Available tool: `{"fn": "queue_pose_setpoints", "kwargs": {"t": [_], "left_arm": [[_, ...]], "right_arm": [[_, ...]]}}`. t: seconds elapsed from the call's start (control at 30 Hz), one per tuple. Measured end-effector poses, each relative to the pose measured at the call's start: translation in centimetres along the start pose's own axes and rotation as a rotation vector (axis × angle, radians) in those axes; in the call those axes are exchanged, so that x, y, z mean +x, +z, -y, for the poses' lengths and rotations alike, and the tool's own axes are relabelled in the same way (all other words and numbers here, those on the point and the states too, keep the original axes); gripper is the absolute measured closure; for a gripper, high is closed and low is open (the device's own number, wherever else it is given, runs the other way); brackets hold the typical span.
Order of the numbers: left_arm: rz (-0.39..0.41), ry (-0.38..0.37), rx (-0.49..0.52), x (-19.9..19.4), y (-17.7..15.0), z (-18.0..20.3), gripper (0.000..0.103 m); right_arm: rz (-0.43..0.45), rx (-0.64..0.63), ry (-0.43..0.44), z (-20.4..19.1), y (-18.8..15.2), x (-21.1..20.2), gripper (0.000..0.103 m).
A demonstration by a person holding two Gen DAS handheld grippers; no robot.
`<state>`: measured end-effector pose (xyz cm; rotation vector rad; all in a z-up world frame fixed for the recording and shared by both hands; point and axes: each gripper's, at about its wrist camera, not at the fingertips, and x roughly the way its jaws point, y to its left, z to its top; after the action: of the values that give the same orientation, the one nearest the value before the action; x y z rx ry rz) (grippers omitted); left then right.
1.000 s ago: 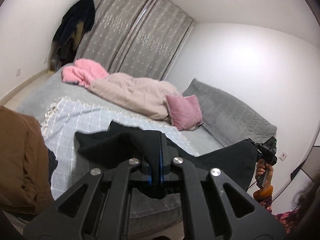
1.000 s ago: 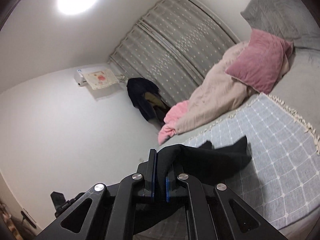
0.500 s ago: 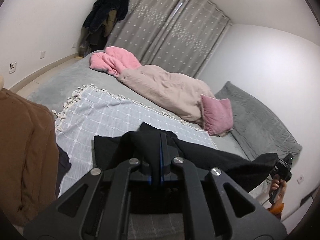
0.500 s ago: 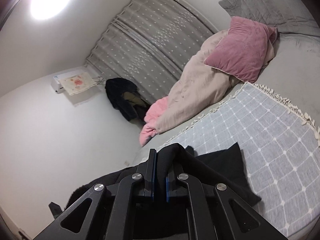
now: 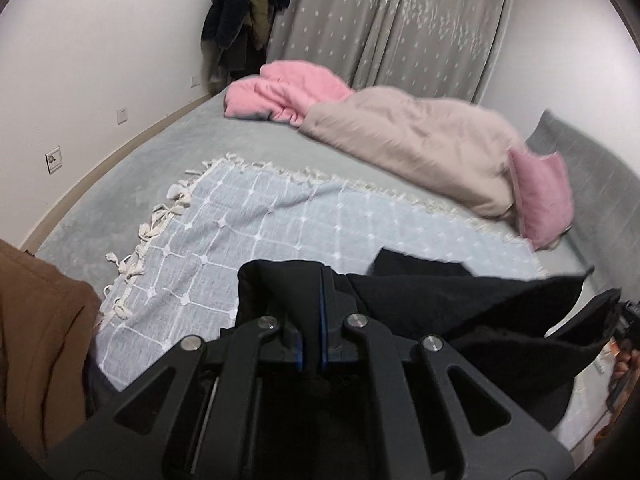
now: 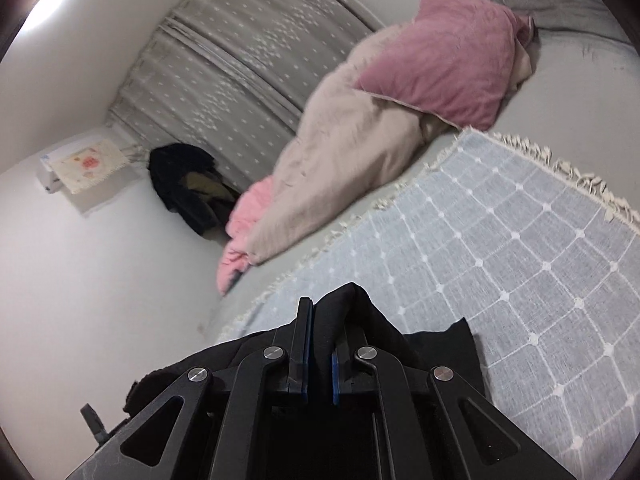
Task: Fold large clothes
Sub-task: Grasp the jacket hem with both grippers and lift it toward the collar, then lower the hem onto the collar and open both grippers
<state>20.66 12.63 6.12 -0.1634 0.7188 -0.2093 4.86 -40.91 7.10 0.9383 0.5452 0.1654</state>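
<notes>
Both tools have swung forward and down over the bed since a second ago. The left gripper (image 5: 312, 312) and the right gripper (image 6: 320, 336) are each clamped on an edge of the large black knit garment (image 5: 460, 304), which spans between them just above the pale blue checked, fringed throw (image 5: 288, 224) ahead. Judged: the garment is about to be laid flat for folding.

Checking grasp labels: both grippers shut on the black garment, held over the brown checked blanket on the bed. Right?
Wrong on one point: the blanket is light blue-grey with a white grid and fringe, not brown, as the left wrist view shows. The rest stands: left gripper and right gripper are both shut on the black garment over it.
</notes>
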Motion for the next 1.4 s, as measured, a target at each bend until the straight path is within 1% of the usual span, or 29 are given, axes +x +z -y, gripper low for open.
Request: {"fn": "queue_pose_setpoints", "kwargs": {"t": [0.17, 0.27, 0.37, 0.43, 0.5, 0.53, 0.57, 0.6, 0.63, 0.67, 0.7, 0.73, 0.77, 0.8, 0.9, 0.97, 1.03, 1.1, 1.13, 1.17, 1.2, 1.23, 1.27, 1.3, 1.33, 1.4], "left_arm": [[-0.126, 0.060, 0.002, 7.6, -1.5, -0.6, 0.095], [-0.195, 0.069, 0.009, 11.1, -3.1, -1.3, 0.091], [-0.243, 0.051, 0.003, 13.0, -4.2, -1.7, 0.090], [-0.254, 0.027, -0.019, 12.8, -4.1, -2.0, 0.088], [-0.272, -0.011, -0.034, 12.3, -3.8, -2.4, 0.080], [-0.283, -0.032, -0.034, 11.7, -3.7, -2.5, 0.074], [-0.285, -0.051, -0.030, 11.3, -3.5, -2.6, 0.061], [-0.275, -0.075, -0.023, 10.4, -3.3, -2.9, 0.052], [-0.250, -0.084, -0.015, 9.5, -3.1, -3.2, 0.035], [-0.218, -0.079, -0.011, 8.8, -2.8, -3.4, 0.026], [-0.178, -0.075, -0.004, 7.8, -2.5, -3.7, 0.024], [-0.156, -0.075, 0.010, 7.3, -2.2, -4.0, 0.024], [-0.153, -0.074, 0.022, 7.2, -1.9, -4.1, 0.024], [-0.157, -0.067, 0.037, 7.3, -1.8, -4.3, 0.023], [-0.208, -0.015, 0.077, 8.9, -1.7, -4.9, 0.023], [-0.261, -0.026, 0.081, 10.7, -1.9, -5.3, 0.023], [-0.317, -0.028, 0.050, 12.9, -2.1, -5.7, 0.024], [-0.360, -0.031, 0.012, 14.7, -2.3, -5.7, 0.025], [-0.364, -0.041, -0.001, 15.2, -2.3, -5.5, 0.033], [-0.356, -0.049, -0.006, 15.4, -2.4, -5.2, 0.051], [-0.338, -0.064, -0.009, 15.5, -2.2, -4.7, 0.065], [-0.316, -0.066, -0.003, 15.3, -2.0, -4.0, 0.092], [-0.287, -0.051, 0.008, 14.8, -1.9, -3.4, 0.093], [-0.234, -0.034, 0.032, 13.9, -1.6, -2.6, 0.094], [-0.175, -0.025, 0.061, 12.8, -1.1, -1.7, 0.095], [-0.091, -0.012, 0.077, 11.2, -0.2, -0.8, 0.095]], "right_arm": [[-0.074, 0.017, -0.104, 3.8, -0.7, 6.7, 0.096], [-0.110, 0.023, -0.164, 6.0, -1.6, 9.7, 0.093], [-0.150, 0.004, -0.234, 7.2, -2.5, 12.2, 0.088], [-0.155, -0.039, -0.247, 7.3, -2.8, 12.8, 0.084], [-0.161, -0.077, -0.234, 6.9, -2.8, 12.7, 0.081], [-0.168, -0.085, -0.219, 6.8, -2.6, 12.5, 0.080], [-0.174, -0.087, -0.199, 6.8, -2.4, 12.2, 0.077], [-0.176, -0.087, -0.170, 6.8, -2.1, 11.6, 0.064], [-0.165, -0.087, -0.157, 6.8, -1.9, 11.0, 0.045], [-0.134, -0.087, -0.148, 6.8, -1.5, 10.0, 0.039], [-0.107, -0.084, -0.128, 6.7, -1.2, 9.3, 0.034], [-0.090, -0.078, -0.112, 6.9, -0.8, 8.7, 0.033], [-0.083, -0.073, -0.116, 7.1, -0.4, 8.3, 0.033], [-0.087, -0.082, -0.141, 7.0, -0.2, 8.3, 0.033], [-0.125, -0.188, -0.241, 6.5, -0.2, 9.5, 0.033], [-0.171, -0.251, -0.279, 5.9, -0.6, 11.1, 0.033], [-0.221, -0.305, -0.311, 5.5, -1.1, 13.0, 0.033], [-0.262, -0.360, -0.379, 4.9, -1.5, 15.4, 0.033], [-0.266, -0.373, -0.397, 4.9, -1.7, 16.0, 0.033], [-0.267, -0.378, -0.411, 4.8, -1.8, 16.8, 0.033], [-0.267, -0.374, -0.420, 4.9, -1.9, 17.5, 0.044], [-0.262, -0.379, -0.423, 4.8, -2.0, 17.9, 0.086], [-0.264, -0.391, -0.436, 4.7, -2.1, 18.4, 0.099], [-0.250, -0.408, -0.470, 4.3, -2.3, 18.6, 0.098], [-0.223, -0.428, -0.476, 3.9, -2.4, 18.5, 0.098], [-0.124, -0.493, -0.477, 2.5, -2.5, 17.4, 0.099]]}}
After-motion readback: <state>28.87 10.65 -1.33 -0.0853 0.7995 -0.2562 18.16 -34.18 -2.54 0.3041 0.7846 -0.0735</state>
